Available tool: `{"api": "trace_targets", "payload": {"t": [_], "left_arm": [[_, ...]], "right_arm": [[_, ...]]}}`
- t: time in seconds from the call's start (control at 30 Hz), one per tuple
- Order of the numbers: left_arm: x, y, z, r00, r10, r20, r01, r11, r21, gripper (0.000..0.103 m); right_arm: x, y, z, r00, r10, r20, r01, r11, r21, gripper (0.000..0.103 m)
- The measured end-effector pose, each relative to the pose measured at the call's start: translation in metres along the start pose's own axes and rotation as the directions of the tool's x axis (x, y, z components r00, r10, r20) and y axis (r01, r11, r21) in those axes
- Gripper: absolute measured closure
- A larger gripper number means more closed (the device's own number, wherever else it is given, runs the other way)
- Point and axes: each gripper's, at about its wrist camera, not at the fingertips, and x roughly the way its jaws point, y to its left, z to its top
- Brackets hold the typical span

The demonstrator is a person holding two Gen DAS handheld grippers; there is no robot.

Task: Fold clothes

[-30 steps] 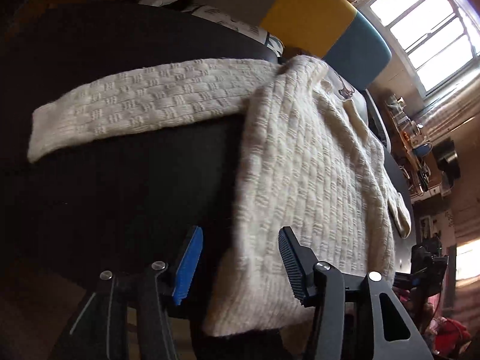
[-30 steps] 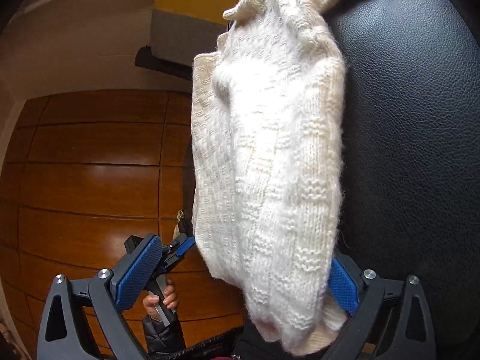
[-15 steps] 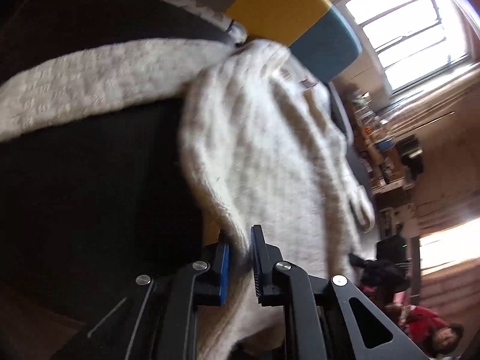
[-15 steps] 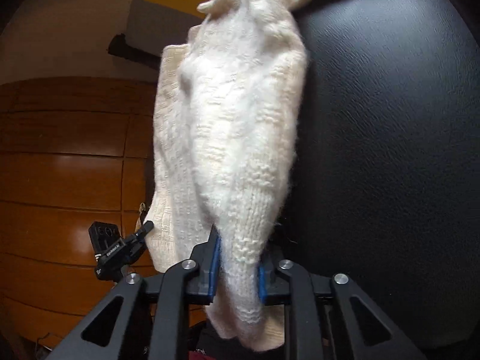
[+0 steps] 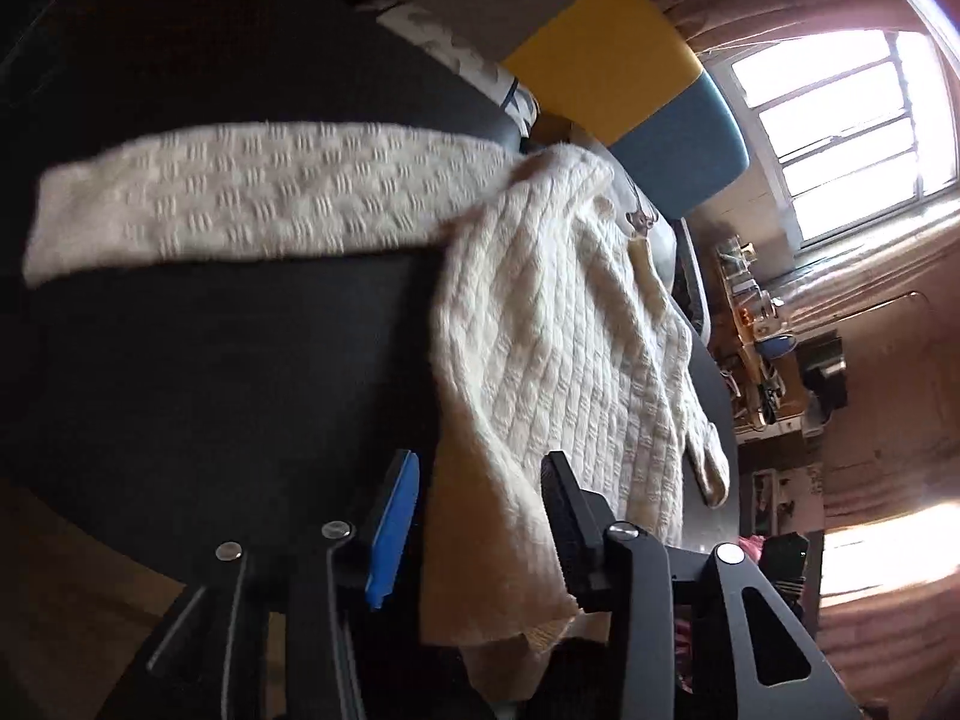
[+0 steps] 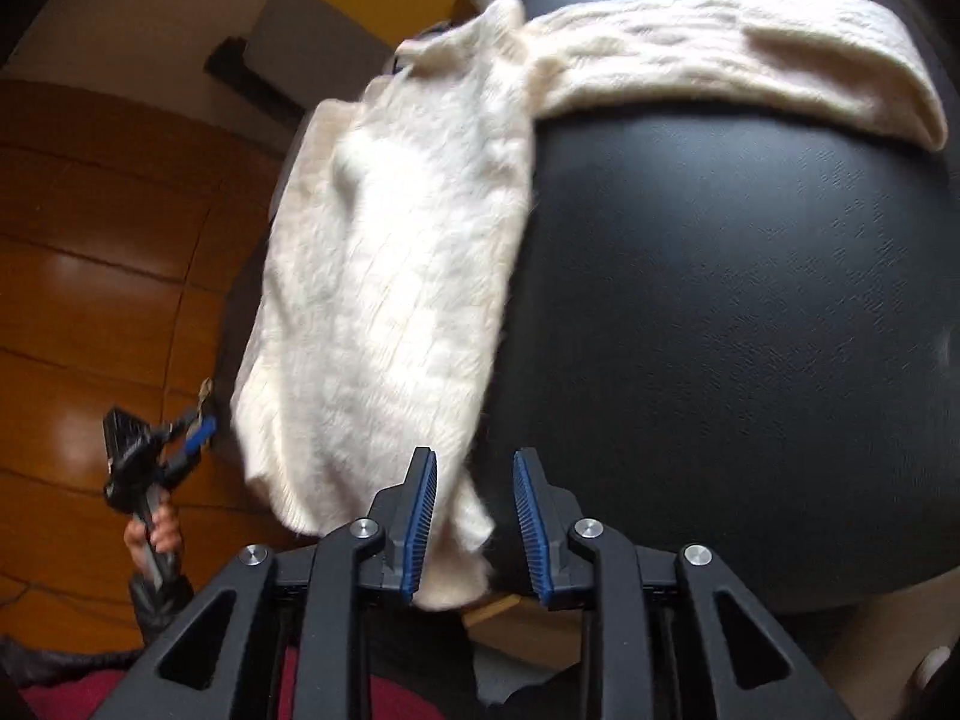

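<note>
With both the left hand-held gripper [image 5: 480, 525] and right hand-held gripper [image 6: 474, 516] spread open around its near hem, the cream cable-knit sweater [image 5: 558, 324] overhanging the round black leather worktop [image 6: 750, 300] could, seemingly, slide floorward.

Bright window [image 5: 840, 120], glossy wooden floor [image 6: 90, 252], black leather seat [image 6: 750, 330].

We find no writing, label, brand or number that we can read in either view. The small tag [image 5: 641, 221] at the neck of the cream sweater [image 5: 570, 360] may carry print, but it is too blurred.
</note>
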Motion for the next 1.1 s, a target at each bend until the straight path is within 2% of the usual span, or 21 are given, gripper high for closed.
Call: {"api": "trace_targets", "payload": {"t": [0.03, 0.07, 0.13, 0.2, 0.27, 0.33, 0.4, 0.5, 0.6, 0.67, 0.7, 0.73, 0.77, 0.8, 0.83, 0.87, 0.9, 0.93, 0.97, 1.03, 1.1], "left_arm": [[0.007, -0.002, -0.003, 1.000, 0.006, -0.014, -0.006, 1.000, 0.003, 0.052], [0.016, -0.010, -0.004, 0.999, 0.048, -0.020, -0.048, 0.998, 0.027, 0.046], [0.031, -0.017, -0.002, 0.992, 0.126, -0.025, -0.124, 0.990, 0.073, 0.039], [0.046, -0.022, 0.001, 0.981, 0.191, -0.037, -0.186, 0.976, 0.116, 0.034], [0.055, -0.024, 0.001, 0.952, 0.305, -0.022, -0.298, 0.942, 0.153, 0.034], [0.052, -0.025, 0.000, 0.929, 0.369, 0.024, -0.367, 0.912, 0.182, 0.034], [0.047, -0.023, 0.001, 0.915, 0.396, 0.070, -0.402, 0.896, 0.190, 0.030], [0.051, -0.015, 0.003, 0.904, 0.423, 0.070, -0.428, 0.886, 0.178, 0.026], [0.064, -0.012, 0.002, 0.892, 0.451, 0.040, -0.449, 0.869, 0.207, 0.026], [0.070, -0.015, -0.003, 0.881, 0.468, 0.068, -0.470, 0.850, 0.238, 0.022], [0.074, -0.018, -0.005, 0.873, 0.482, 0.081, -0.485, 0.835, 0.259, 0.022], [0.078, -0.020, -0.008, 0.864, 0.495, 0.095, -0.500, 0.819, 0.280, 0.022], [0.078, -0.024, -0.008, 0.876, 0.473, 0.089, -0.477, 0.829, 0.293, 0.031], [0.078, -0.029, -0.008, 0.889, 0.450, 0.082, -0.452, 0.838, 0.306, 0.057], [0.078, -0.033, -0.009, 0.901, 0.427, 0.075, -0.427, 0.846, 0.319, 0.078], [0.073, -0.032, -0.005, 0.923, 0.380, 0.058, -0.379, 0.877, 0.296, 0.097], [0.068, -0.032, -0.001, 0.943, 0.331, 0.042, -0.330, 0.904, 0.271, 0.097], [0.063, -0.031, 0.003, 0.959, 0.281, 0.027, -0.279, 0.929, 0.245, 0.097], [0.058, -0.031, 0.006, 0.973, 0.229, 0.014, -0.226, 0.949, 0.217, 0.097], [0.059, -0.022, 0.009, 0.976, 0.217, -0.006, -0.212, 0.961, 0.179, 0.097], [0.068, -0.015, 0.007, 0.966, 0.254, -0.044, -0.244, 0.955, 0.171, 0.095]], "right_arm": [[-0.002, 0.002, 0.006, 1.000, -0.018, 0.026, 0.018, 1.000, -0.010, 0.075], [-0.004, 0.007, 0.014, 0.998, -0.030, 0.051, 0.032, 0.999, -0.027, 0.075], [-0.002, 0.014, 0.035, 0.996, -0.029, 0.088, 0.034, 0.998, -0.056, 0.067], [0.006, 0.011, 0.057, 0.995, -0.026, 0.100, 0.028, 0.999, -0.016, 0.064], [0.013, 0.000, 0.075, 0.995, -0.021, 0.098, 0.019, 1.000, 0.022, 0.063], [0.027, -0.006, 0.093, 0.995, -0.032, 0.099, 0.027, 0.998, 0.055, 0.063], [0.038, -0.011, 0.109, 0.994, -0.052, 0.095, 0.044, 0.995, 0.085, 0.063], [0.058, -0.023, 0.131, 0.991, -0.105, 0.078, 0.091, 0.983, 0.158, 0.063], [0.070, -0.027, 0.144, 0.994, -0.020, 0.111, -0.004, 0.978, 0.207, 0.063], [0.080, -0.006, 0.150, 0.983, -0.155, 0.096, 0.150, 0.987, 0.057, 0.072], [0.085, 0.005, 0.153, 0.969, -0.227, 0.096, 0.230, 0.973, -0.024, 0.081], [0.090, 0.016, 0.156, 0.949, -0.297, 0.101, 0.308, 0.946, -0.105, 0.089], [0.099, 0.033, 0.157, 0.899, -0.420, 0.125, 0.438, 0.868, -0.234, 0.090], [0.111, 0.054, 0.156, 0.800, -0.567, 0.196, 0.595, 0.710, -0.377, 0.090], [0.123, 0.070, 0.154, 0.679, -0.671, 0.297, 0.713, 0.507, -0.485, 0.090], [0.132, 0.080, 0.154, 0.580, -0.717, 0.386, 0.773, 0.333, -0.541, 0.090], [0.137, 0.082, 0.161, 0.508, -0.741, 0.438, 0.799, 0.216, -0.561, 0.090], [0.138, 0.078, 0.172, 0.434, -0.767, 0.473, 0.826, 0.129, -0.548, 0.090], [0.136, 0.069, 0.187, 0.367, -0.788, 0.495, 0.853, 0.072, -0.518, 0.089], [0.125, 0.043, 0.220, 0.363, -0.846, 0.392, 0.871, 0.158, -0.466, 0.089], [0.101, 0.023, 0.235, 0.465, -0.838, 0.286, 0.856, 0.342, -0.388, 0.085]]}}
